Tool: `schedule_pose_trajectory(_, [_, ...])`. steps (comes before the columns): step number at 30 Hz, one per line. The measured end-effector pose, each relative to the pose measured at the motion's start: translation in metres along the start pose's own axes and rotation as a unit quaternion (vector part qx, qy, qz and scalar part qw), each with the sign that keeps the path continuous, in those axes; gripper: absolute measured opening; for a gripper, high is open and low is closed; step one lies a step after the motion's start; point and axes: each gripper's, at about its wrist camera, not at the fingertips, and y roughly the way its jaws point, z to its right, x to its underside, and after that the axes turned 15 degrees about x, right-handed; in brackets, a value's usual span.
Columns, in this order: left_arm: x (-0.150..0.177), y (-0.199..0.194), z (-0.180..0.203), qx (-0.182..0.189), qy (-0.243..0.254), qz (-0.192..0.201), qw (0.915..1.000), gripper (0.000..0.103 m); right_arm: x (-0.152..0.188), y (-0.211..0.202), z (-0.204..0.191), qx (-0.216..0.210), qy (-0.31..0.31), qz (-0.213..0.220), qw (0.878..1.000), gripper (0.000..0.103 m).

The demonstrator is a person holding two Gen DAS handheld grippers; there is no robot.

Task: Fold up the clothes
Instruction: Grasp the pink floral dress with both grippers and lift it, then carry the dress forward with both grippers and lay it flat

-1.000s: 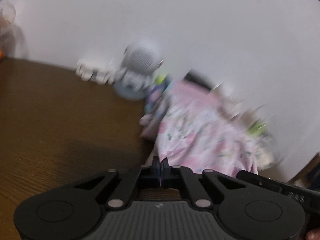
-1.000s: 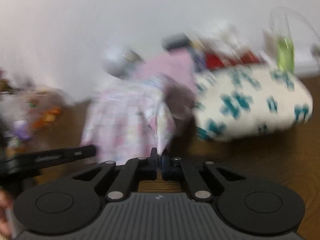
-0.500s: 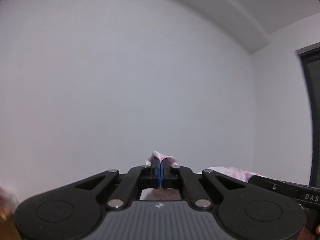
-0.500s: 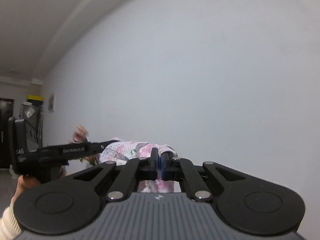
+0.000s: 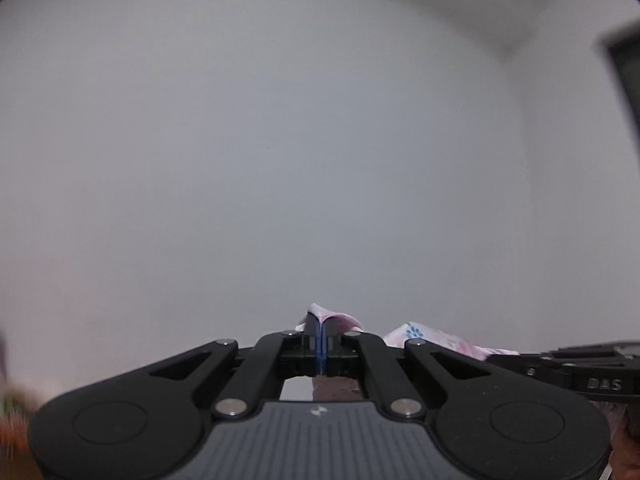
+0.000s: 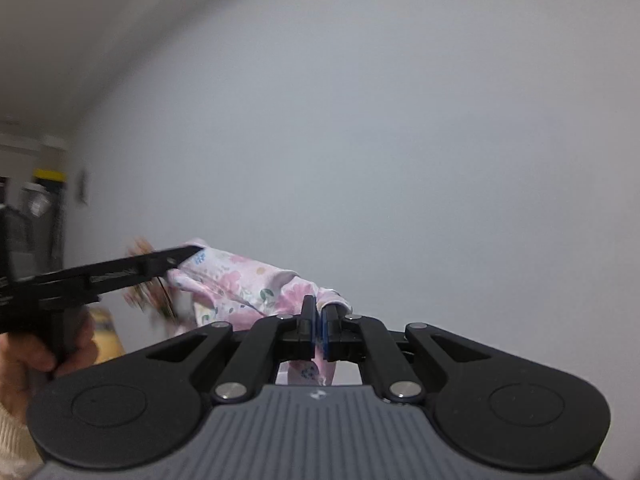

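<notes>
Big change vs 1 s ago: tabletop w/ its clutter is gone from both views, only white wall (image 5: 280, 140) ahead now, so the pink floral garment (image 6: 240, 280) is lifted clear into the air. It spans btwn left gripper (image 5: 321, 340) and right gripper (image 6: 319, 330), jaws of each pressed together on a cloth edge. Prob. a shake-out/spread step before laying it flat to fold.

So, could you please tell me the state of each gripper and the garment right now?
Left gripper: shut on garment edge.
Right gripper: shut on garment edge.
Garment: pink floral, held in the air, stretched between both grippers, not yet folded.
</notes>
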Motion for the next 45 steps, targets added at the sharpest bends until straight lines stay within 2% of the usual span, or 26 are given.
schedule_pose_trajectory(2, [0.054, 0.062, -0.022, -0.035, 0.000, -0.076, 0.9965, 0.012, 0.041, 0.076, 0.008, 0.026, 0.005, -0.089, 0.996, 0.004])
schedule_pose_trajectory(3, [0.090, 0.092, -0.034, -0.063, 0.007, -0.132, 0.9892, 0.029, 0.066, 0.115, 0.012, 0.040, 0.004, -0.137, 0.990, 0.010])
schedule_pose_trajectory(4, [0.123, 0.101, -0.044, -0.069, 0.003, -0.169, 0.9832, 0.037, 0.098, 0.152, 0.017, 0.067, -0.001, -0.181, 0.981, 0.020])
schedule_pose_trajectory(6, [0.188, 0.115, -0.063, -0.075, -0.008, -0.237, 0.9684, 0.038, 0.160, 0.192, 0.016, 0.132, -0.031, -0.251, 0.959, 0.024])
schedule_pose_trajectory(10, [0.252, 0.084, -0.075, -0.031, -0.047, -0.278, 0.9590, 0.049, 0.215, 0.154, -0.010, 0.091, -0.094, -0.233, 0.964, 0.054])
schedule_pose_trajectory(11, [0.259, 0.066, -0.074, -0.018, -0.054, -0.279, 0.9587, 0.050, 0.219, 0.136, -0.027, 0.070, -0.102, -0.226, 0.966, 0.054])
schedule_pose_trajectory(13, [0.257, 0.027, -0.061, 0.053, -0.039, -0.285, 0.9563, 0.060, 0.230, 0.084, -0.045, -0.004, -0.111, -0.214, 0.971, 0.057])
schedule_pose_trajectory(15, [0.256, 0.000, -0.042, 0.093, -0.013, -0.285, 0.9537, 0.063, 0.249, 0.073, -0.061, -0.054, -0.143, -0.212, 0.965, 0.057])
schedule_pose_trajectory(17, [0.264, -0.009, -0.024, 0.119, 0.013, -0.284, 0.9514, 0.065, 0.265, 0.081, -0.081, -0.051, -0.180, -0.217, 0.958, 0.057])
schedule_pose_trajectory(18, [0.266, -0.010, -0.013, 0.129, 0.025, -0.281, 0.9506, 0.057, 0.270, 0.085, -0.092, -0.045, -0.197, -0.220, 0.954, 0.057])
schedule_pose_trajectory(21, [0.278, -0.008, -0.002, 0.081, 0.078, -0.308, 0.9449, 0.058, 0.288, 0.101, -0.104, -0.044, -0.205, -0.238, 0.948, 0.049])
schedule_pose_trajectory(24, [0.289, 0.003, -0.010, 0.085, 0.039, -0.322, 0.9421, 0.056, 0.299, 0.101, -0.095, -0.041, -0.174, -0.261, 0.949, 0.041])
schedule_pose_trajectory(26, [0.293, 0.010, -0.010, 0.103, 0.028, -0.327, 0.9389, 0.042, 0.312, 0.112, -0.082, -0.038, -0.143, -0.275, 0.950, 0.026])
schedule_pose_trajectory(27, [0.296, 0.014, -0.009, 0.111, 0.023, -0.330, 0.9371, 0.015, 0.314, 0.115, -0.075, -0.033, -0.125, -0.280, 0.951, 0.015])
schedule_pose_trajectory(28, [0.299, 0.017, -0.008, 0.112, 0.023, -0.334, 0.9357, 0.002, 0.316, 0.117, -0.068, -0.028, -0.106, -0.285, 0.952, 0.002])
schedule_pose_trajectory(29, [0.299, 0.013, -0.008, 0.108, 0.016, -0.330, 0.9378, 0.001, 0.315, 0.119, -0.059, -0.018, -0.084, -0.284, 0.955, 0.002])
schedule_pose_trajectory(31, [0.291, 0.002, -0.020, 0.087, -0.032, -0.318, 0.9437, 0.000, 0.310, 0.112, -0.034, 0.011, -0.025, -0.274, 0.961, 0.002])
schedule_pose_trajectory(33, [0.283, -0.011, -0.047, 0.074, -0.128, -0.297, 0.9435, 0.000, 0.300, 0.091, 0.000, 0.047, 0.050, -0.258, 0.964, 0.002])
schedule_pose_trajectory(35, [0.284, -0.022, -0.075, 0.047, -0.227, -0.267, 0.9352, 0.000, 0.290, 0.070, 0.035, 0.083, 0.125, -0.241, 0.959, 0.002])
schedule_pose_trajectory(37, [0.291, -0.039, -0.096, -0.003, -0.309, -0.237, 0.9211, 0.000, 0.297, 0.051, 0.069, 0.104, 0.200, -0.247, 0.942, 0.002])
schedule_pose_trajectory(39, [0.293, -0.055, -0.109, -0.051, -0.357, -0.203, 0.9102, 0.003, 0.307, 0.037, 0.082, 0.142, 0.215, -0.251, 0.933, 0.002])
schedule_pose_trajectory(40, [0.288, -0.060, -0.108, -0.065, -0.350, -0.190, 0.9150, 0.008, 0.311, 0.030, 0.084, 0.164, 0.208, -0.246, 0.932, 0.004])
schedule_pose_trajectory(41, [0.277, -0.061, -0.100, -0.067, -0.317, -0.185, 0.9277, 0.013, 0.312, 0.025, 0.084, 0.181, 0.201, -0.242, 0.932, 0.006])
schedule_pose_trajectory(43, [0.255, -0.056, -0.079, -0.049, -0.243, -0.179, 0.9519, 0.057, 0.310, 0.020, 0.082, 0.185, 0.185, -0.237, 0.936, 0.016])
schedule_pose_trajectory(44, [0.245, -0.051, -0.065, -0.028, -0.205, -0.178, 0.9621, 0.067, 0.306, 0.017, 0.080, 0.180, 0.175, -0.231, 0.940, 0.024])
schedule_pose_trajectory(45, [0.241, -0.040, -0.050, 0.009, -0.163, -0.180, 0.9701, 0.081, 0.300, 0.018, 0.072, 0.170, 0.150, -0.220, 0.949, 0.043])
